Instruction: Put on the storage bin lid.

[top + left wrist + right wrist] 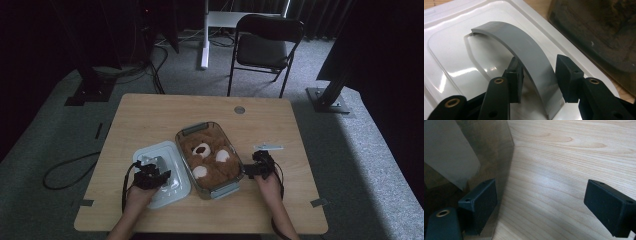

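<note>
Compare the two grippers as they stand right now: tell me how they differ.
The left gripper hangs over the white lid, its jaws narrow, straddling the grey arched handle; the right gripper stands with jaws wide, nothing between them but bare table. The left's pads do not yet press the handle on both sides; the right's left pad sits beside the container wall. Both have black jaws.

High view is pretty dim overall, with the top and both upper corners falling off to near black. The table (150, 115) catches soft light and looks a bit low-res and grainy; a brighter band lies on the carpet (360, 150) at right. Left gripper view is way brighter: white glare patches on the glossy lid (449, 62) at left and lower center, the container (604, 32) in the upper right dark and murky. Right gripper view has even, soft light on the wood, a pale sheen mid-frame, and the near jaws slightly soft.
</note>
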Motion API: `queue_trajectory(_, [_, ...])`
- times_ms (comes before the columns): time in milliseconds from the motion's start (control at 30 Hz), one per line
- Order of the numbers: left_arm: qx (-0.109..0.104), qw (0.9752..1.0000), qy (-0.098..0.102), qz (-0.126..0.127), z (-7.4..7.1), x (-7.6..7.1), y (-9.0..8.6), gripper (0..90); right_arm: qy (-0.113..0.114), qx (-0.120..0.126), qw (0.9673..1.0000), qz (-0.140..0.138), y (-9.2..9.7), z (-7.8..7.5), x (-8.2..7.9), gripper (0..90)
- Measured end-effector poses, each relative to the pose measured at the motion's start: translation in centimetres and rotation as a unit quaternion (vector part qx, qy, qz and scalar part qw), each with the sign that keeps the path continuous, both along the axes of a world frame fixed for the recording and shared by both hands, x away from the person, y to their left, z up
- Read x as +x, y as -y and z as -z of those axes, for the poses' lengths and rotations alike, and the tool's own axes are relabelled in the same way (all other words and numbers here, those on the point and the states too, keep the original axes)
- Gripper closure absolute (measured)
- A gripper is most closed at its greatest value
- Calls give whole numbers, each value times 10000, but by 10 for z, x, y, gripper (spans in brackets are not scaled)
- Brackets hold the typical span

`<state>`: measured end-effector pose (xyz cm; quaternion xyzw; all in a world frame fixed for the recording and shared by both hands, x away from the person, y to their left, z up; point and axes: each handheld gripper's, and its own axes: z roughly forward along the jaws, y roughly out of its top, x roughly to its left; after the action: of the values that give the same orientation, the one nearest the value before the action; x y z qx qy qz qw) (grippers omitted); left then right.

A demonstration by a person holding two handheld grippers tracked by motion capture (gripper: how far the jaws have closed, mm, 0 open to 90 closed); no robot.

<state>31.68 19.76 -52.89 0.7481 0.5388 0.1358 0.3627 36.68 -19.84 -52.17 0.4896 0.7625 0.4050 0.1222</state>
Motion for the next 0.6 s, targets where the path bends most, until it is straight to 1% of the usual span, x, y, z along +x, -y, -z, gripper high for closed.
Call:
queue_trajectory(67, [-120,9999,-30,-35,0,0,-3,622,-11,-6,10000,-9,0,0,0,110])
queue_trajectory(100, [-221,9997,-40,-43,0,0,-6,641,-15,-12,10000,-11,0,1,0,110])
queue_trajectory(200, [-400,9991,1,-105,-3,-1,-13,690,-30,-2,10000,-16,0,1,0,110])
queue_trajectory(267, [-438,9990,24,-126,-5,-1,-15,714,-23,-11,10000,-13,0,1,0,110])
queue_trajectory(300, [-510,9985,87,-202,-9,-2,-21,714,-31,-8,10000,-16,0,1,0,110])
queue_trajectory(400, [-521,9979,231,-322,-17,-4,-28,745,-29,5,10000,-28,0,1,0,111])
queue_trajectory(433, [-537,9976,265,-344,-20,-5,-32,749,-33,50,10000,-35,1,1,0,111])
queue_trajectory(467, [-537,9976,265,-344,-20,-5,-32,749,-33,50,10000,-35,1,1,0,111])
queue_trajectory(500, [-624,9967,332,-397,-27,-6,-39,749,-40,67,10000,-53,1,1,0,111])
queue_trajectory(533, [-653,9963,371,-424,-31,-8,-42,750,-52,126,9999,-97,1,1,0,111])
queue_trajectory(600, [-714,9953,476,-451,-39,-12,-48,752,-56,169,9997,-178,0,2,-1,110])
